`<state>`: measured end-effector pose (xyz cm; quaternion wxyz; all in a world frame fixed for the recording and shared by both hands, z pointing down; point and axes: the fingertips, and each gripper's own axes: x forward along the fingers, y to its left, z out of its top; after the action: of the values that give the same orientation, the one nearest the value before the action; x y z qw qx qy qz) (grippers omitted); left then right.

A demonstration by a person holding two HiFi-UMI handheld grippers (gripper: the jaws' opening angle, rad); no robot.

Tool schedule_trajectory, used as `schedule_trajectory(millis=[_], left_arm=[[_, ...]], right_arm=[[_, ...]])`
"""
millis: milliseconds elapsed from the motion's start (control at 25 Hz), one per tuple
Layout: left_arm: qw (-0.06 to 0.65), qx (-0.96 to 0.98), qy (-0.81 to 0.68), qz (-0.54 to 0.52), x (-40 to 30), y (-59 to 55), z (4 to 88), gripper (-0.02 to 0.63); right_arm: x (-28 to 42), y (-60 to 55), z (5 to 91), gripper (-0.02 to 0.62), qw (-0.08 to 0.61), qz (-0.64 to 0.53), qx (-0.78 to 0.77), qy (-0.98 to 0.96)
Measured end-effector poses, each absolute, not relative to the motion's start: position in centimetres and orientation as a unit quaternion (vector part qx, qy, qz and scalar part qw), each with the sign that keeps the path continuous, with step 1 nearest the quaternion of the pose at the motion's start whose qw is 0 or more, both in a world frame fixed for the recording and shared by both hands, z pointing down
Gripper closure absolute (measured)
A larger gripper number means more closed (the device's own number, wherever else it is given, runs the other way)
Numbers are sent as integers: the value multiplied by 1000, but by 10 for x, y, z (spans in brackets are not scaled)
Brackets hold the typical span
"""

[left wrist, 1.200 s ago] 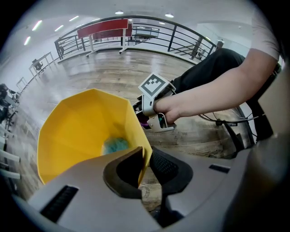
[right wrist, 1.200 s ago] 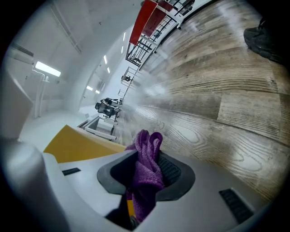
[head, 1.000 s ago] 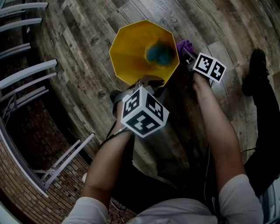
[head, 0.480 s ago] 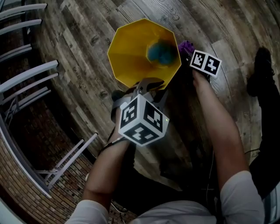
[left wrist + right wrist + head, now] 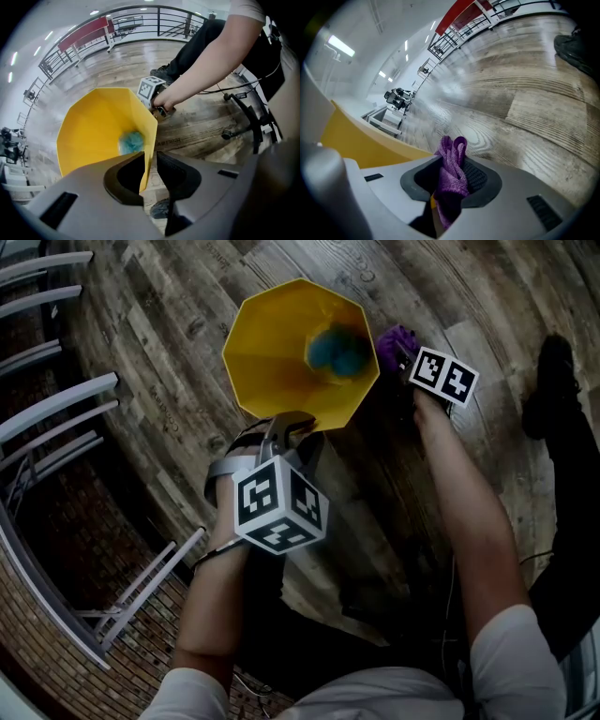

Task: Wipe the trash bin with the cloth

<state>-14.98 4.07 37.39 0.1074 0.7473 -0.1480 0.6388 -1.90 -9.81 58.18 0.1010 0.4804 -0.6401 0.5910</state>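
Left gripper (image 5: pixel 286 423), pointing straight down, straddled the near rim of the trash bin (image 5: pixel 272 352). Its jaws had just been opening, and the thin yellow wall stood between them with a gap on one side, so nothing was clamped (image 5: pixel 151 164). Right gripper (image 5: pixel 403 357) was angled downward beside the bin's right outer wall. Its ribbed dark pads (image 5: pixel 476 176) were closed on a cloth (image 5: pixel 452 154).

Trash bin: smooth, matte yellow plastic with a many-sided rim and flat facets narrowing toward the base. It stood upright on the floor (image 5: pixel 169 324), with its long axis vertical and its mouth facing up. A teal fuzzy object (image 5: pixel 337 351) lay at its bottom.

Cloth: purple, with a looped microfibre pile. It was bunched into soft folds that stood up out of the right jaws, just beside the bin's wall (image 5: pixel 396 337).

Floor: grey-brown wood-grain planks, running diagonally in the head view. Pale metal railing (image 5: pixel 56 399) bars bordered the floor's left edge, well apart from the bin.
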Motion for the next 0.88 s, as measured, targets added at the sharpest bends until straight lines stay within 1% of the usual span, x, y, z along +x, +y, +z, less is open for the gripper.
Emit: schedule_trajectory(millis=[200,240,400,560,880], left_arm=[[120,744,-154,639,-151,40,386,534],[127,743,-159,638,-151,39,386,571],[175,743,-175,622,-140,37,384,571],[209,741,-194,607,-125,32,384,571],[243,737,-256,577,-113,7,381,575]], right_arm=[[14,-88,544,480,13,613,504,-608],[20,-85,536,480,-4,616,508,-602],[35,-78,506,480,-58,623,513,-588],[34,-81,473,480,-110,626,502,-586],[21,-108,391,480,-208,609,458,-613]])
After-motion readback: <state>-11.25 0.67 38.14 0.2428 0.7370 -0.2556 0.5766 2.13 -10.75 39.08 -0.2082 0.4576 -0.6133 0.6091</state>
